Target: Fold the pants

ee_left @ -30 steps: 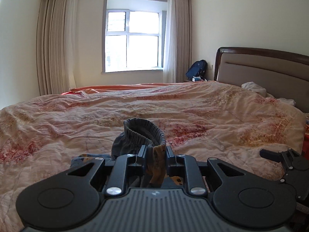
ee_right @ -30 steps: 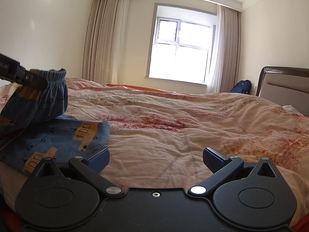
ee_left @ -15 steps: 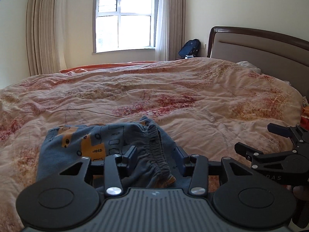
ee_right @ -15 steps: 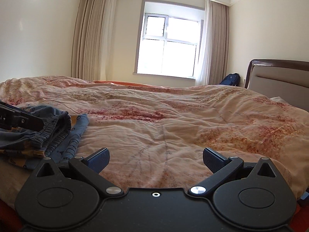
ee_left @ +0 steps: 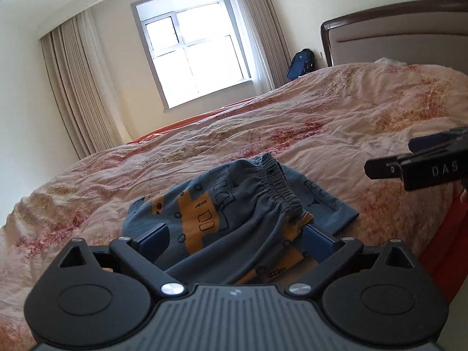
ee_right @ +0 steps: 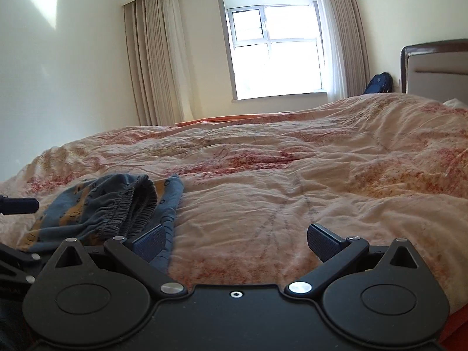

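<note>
fingers (ee_left: 152,239): both pairs wide | one pants (ee_left: 234,213), seemingly folded | one bed (ee_right: 321,175)

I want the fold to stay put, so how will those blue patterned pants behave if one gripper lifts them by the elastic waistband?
The pants will probably flop: they already lie in soft, bunched folds on the quilt. They look thin, so likely light. The gathered waistband looks thicker and may grip better, but lifted from one point, the fold would likely fall open.
</note>
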Available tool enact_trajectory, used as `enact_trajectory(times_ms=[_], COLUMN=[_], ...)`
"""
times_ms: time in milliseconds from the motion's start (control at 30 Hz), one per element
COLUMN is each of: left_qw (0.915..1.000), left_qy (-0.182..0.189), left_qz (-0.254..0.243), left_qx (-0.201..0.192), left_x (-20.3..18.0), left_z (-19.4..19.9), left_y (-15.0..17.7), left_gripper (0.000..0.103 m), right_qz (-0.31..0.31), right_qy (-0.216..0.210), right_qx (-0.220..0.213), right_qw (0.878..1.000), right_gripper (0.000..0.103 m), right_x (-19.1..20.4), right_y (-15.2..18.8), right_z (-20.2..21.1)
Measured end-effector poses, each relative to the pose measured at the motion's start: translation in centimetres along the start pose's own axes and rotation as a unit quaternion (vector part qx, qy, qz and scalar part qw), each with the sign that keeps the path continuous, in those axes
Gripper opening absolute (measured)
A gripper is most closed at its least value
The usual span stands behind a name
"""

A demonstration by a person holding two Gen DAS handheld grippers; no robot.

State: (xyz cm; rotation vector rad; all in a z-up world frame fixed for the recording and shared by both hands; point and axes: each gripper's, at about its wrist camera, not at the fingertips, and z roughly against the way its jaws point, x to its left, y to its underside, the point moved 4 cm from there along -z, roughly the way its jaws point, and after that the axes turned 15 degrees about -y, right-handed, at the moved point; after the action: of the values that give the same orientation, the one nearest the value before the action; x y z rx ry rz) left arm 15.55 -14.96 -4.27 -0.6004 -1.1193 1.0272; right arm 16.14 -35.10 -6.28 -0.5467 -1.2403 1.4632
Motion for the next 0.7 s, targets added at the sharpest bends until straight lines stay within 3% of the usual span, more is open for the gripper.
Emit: enact_trajectory(times_ms=[67, 133, 200, 233, 300, 400, 567, 700], left_qw=[0.9997, 0.9993, 0.9989, 0.9988, 0.9987, 0.9985, 0.9982, 0.9981], left_qy=[-0.002, 0.010, 0.025, 0.030, 0.034, 0.036, 0.045, 0.047], left_qz=[-0.022, -0.035, -0.039, -0.036, -0.033, -0.036, -0.033, -0.035], left_qx=[-0.006, -0.002, 0.008, 0.013, 0.019, 0.020, 0.021, 0.019], left_x=[-0.4, -0.7, -0.8, -0.9, -0.9, -0.9, -0.8, -0.9], left_z=[0.2, 0.2, 0.1, 0.0, -0.1, -0.1, -0.2, -0.2], left_y=[0.3, 0.5, 0.7, 0.8, 1.0, 1.2, 1.2, 1.1], left_gripper=[0.092, 0.076, 0.050, 0.045, 0.041, 0.040, 0.019, 0.010], right_qz=[-0.021, -0.036, -0.042, -0.040, -0.037, -0.045, -0.098, -0.123], right_qy=[-0.042, -0.084, -0.140, -0.163, -0.197, -0.211, -0.214, -0.225], right_qx=[0.006, 0.018, 0.031, 0.032, 0.033, 0.045, 0.046, 0.047], right_qw=[0.999, 0.996, 0.989, 0.985, 0.979, 0.975, 0.971, 0.965], right_gripper=[0.103, 0.103, 0.102, 0.102, 0.093, 0.077, 0.075, 0.071], right_x=[0.5, 1.2, 2.4, 3.0, 3.8, 4.1, 2.8, 1.6], right_y=[-0.2, -0.5, -1.1, -1.4, -2.0, -2.7, -3.2, -3.5], right_z=[-0.6, -1.3, -2.1, -2.5, -3.5, -5.6, -8.8, -10.4])
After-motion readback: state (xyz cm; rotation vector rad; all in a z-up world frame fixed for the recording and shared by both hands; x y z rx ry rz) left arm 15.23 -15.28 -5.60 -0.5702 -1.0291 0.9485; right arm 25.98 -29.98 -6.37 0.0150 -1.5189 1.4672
